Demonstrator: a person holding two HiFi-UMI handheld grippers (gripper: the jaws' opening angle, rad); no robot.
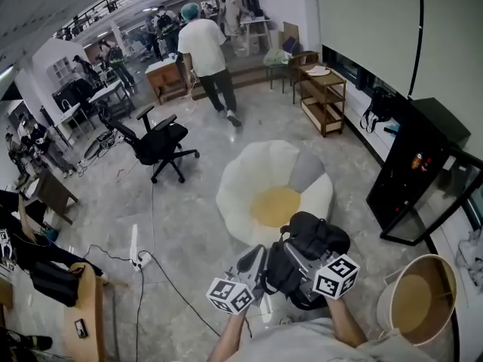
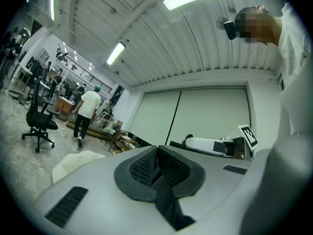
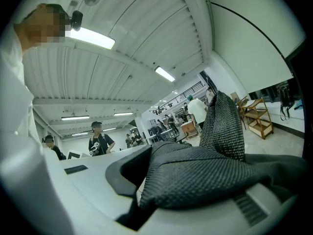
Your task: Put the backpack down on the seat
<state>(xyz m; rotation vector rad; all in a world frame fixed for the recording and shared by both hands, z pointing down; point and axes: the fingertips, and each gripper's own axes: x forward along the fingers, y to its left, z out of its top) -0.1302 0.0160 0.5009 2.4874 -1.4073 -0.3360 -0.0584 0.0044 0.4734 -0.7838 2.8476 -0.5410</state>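
Observation:
The black backpack (image 1: 315,240) hangs in the air between my two grippers, just in front of the near edge of the seat. The seat (image 1: 253,178) is a white beanbag with a yellow middle and is empty. My right gripper (image 1: 300,261) is shut on a black mesh part of the backpack (image 3: 205,175), and the fabric bulges out of my right gripper (image 3: 146,180). My left gripper (image 1: 255,264) is beside the backpack's left side. In its own view my left gripper (image 2: 156,163) has its pads pressed together and no fabric shows between them. Part of the seat (image 2: 73,163) shows low on the left.
A black office chair (image 1: 162,143) stands left of the seat. A wooden rack (image 1: 324,96) and a black glass cabinet (image 1: 415,172) line the right wall. A round tub (image 1: 419,296) stands at my right. A power strip (image 1: 136,249) with cables lies on the floor. A person (image 1: 207,51) walks away beyond the seat.

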